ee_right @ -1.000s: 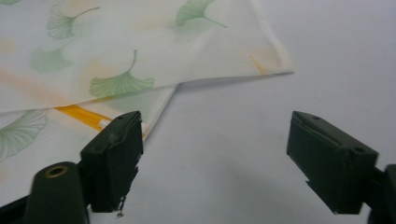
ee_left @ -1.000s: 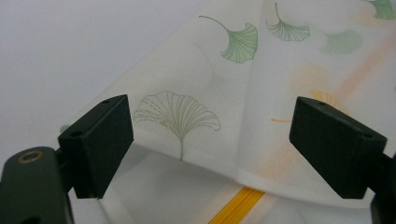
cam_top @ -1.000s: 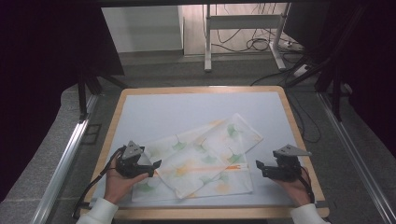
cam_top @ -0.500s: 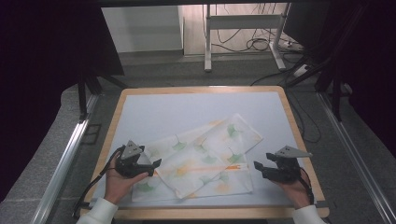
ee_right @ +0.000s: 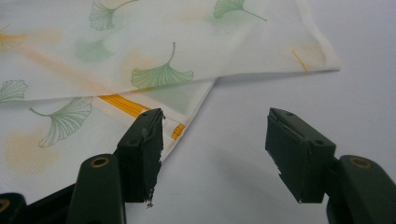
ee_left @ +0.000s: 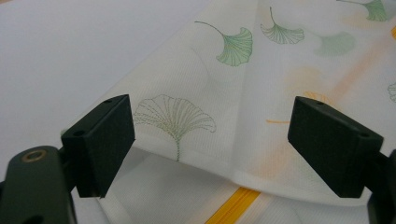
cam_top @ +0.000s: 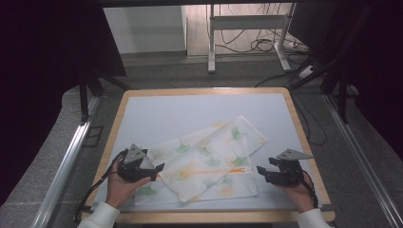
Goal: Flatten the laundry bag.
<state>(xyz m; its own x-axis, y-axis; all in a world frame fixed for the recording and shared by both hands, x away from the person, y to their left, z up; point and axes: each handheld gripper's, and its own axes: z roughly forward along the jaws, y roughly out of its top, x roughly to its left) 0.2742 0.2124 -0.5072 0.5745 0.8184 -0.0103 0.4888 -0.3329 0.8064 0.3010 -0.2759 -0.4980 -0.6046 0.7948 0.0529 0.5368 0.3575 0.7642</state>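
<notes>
- Jaws of the left gripper (ee_left: 212, 149) stand wide apart and hold nothing; the folded upper layer of the cloth (ee_left: 261, 107) lies between and just ahead of them, its fold edge running across the gap.
- Right gripper (ee_right: 215, 154) is likewise wide open and empty; the lower layer's corner, with its orange stripe (ee_right: 122, 105), sits just beyond the left jaw, bare table (ee_right: 289, 60) ahead of the right jaw.
- Change over the last second: in the high view the right gripper (cam_top: 267, 174) has moved inward toward the cloth's (cam_top: 204, 164) near right corner; the left gripper (cam_top: 152, 172) has stayed at the near left part of the cloth.
- Judgement: both tools are positioned to take hold; no grasp yet.
- Farther out, the cloth's upper flap extends diagonally away from both grippers.
</notes>
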